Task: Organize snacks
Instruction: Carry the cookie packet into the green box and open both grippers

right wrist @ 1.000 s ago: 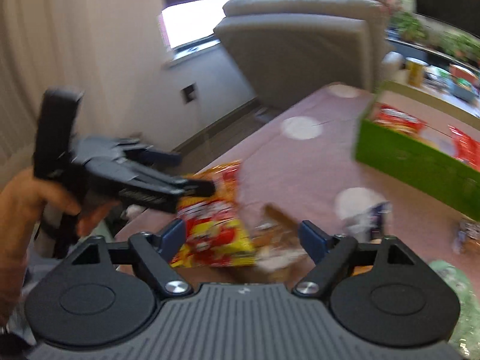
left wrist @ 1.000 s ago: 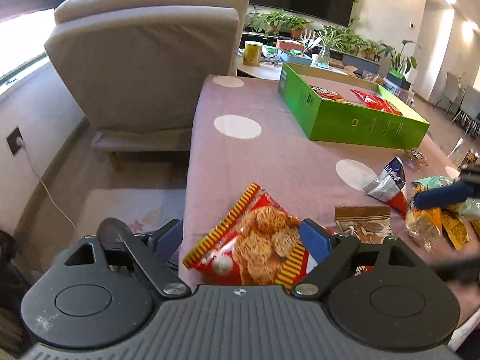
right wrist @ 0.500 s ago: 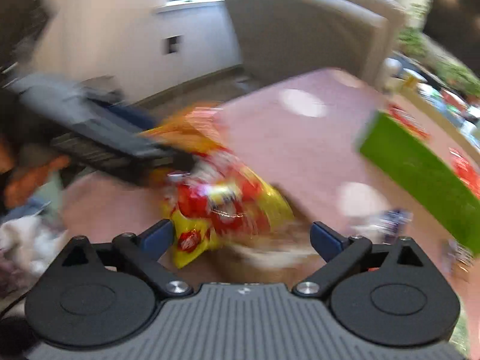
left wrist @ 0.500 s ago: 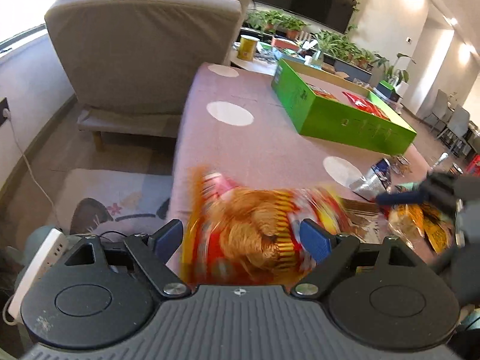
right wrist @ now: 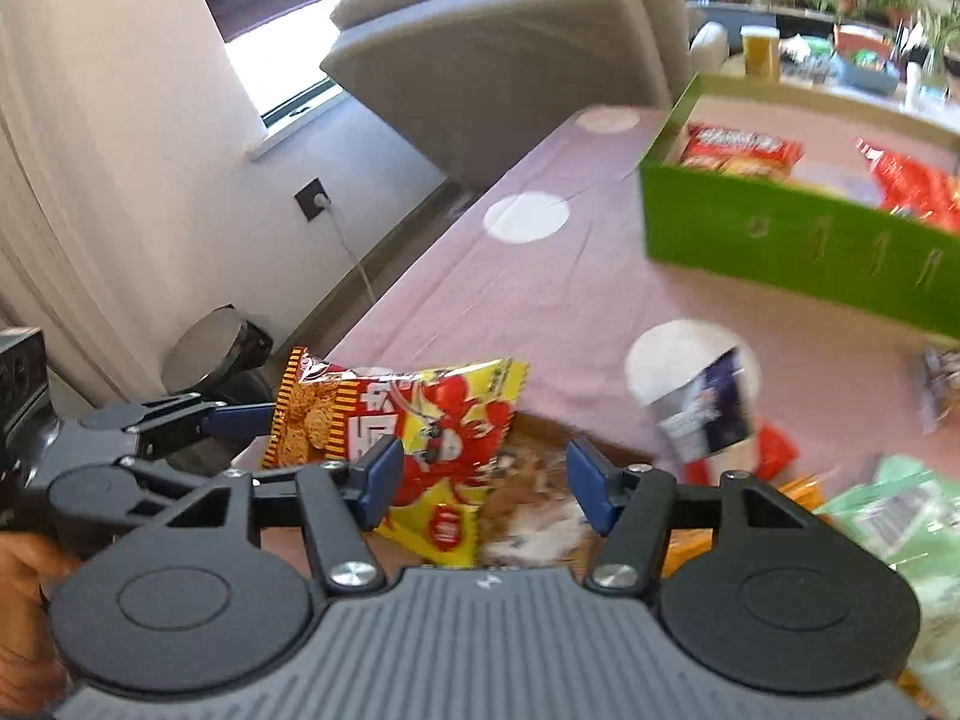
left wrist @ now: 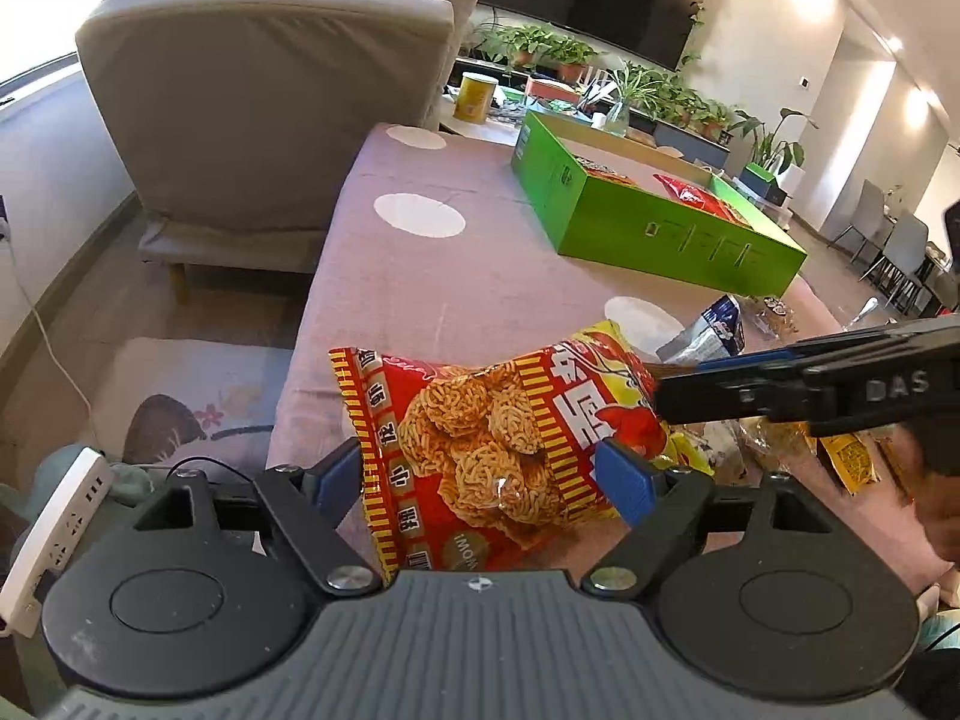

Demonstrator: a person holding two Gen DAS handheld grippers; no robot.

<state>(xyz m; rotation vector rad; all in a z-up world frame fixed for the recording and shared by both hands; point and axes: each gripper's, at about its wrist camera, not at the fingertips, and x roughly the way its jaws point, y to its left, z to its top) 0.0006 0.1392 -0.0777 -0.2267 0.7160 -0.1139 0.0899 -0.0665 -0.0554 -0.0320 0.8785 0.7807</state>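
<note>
Pickup/handover step: left gripper (left wrist: 489, 468) jaws, just closing, clamp the red-yellow noodle-snack bag (left wrist: 498, 444) lifted above the table edge (left wrist: 420, 288), right gripper (right wrist: 477, 483) jaws just released & parted, bag edge beside left pad; next, I'd judge, carry to green box (left wrist: 654, 228) w/o slipping.

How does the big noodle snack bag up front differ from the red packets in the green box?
The noodle bag is outside the green box, at the table's near end; the red packets lie inside it. The noodle bag is tilted up; the red packets lie flat. The noodle bag has yellow stripes and pictured noodle rounds; the red packets look mostly plain red. Both are snack wrappers.
</note>
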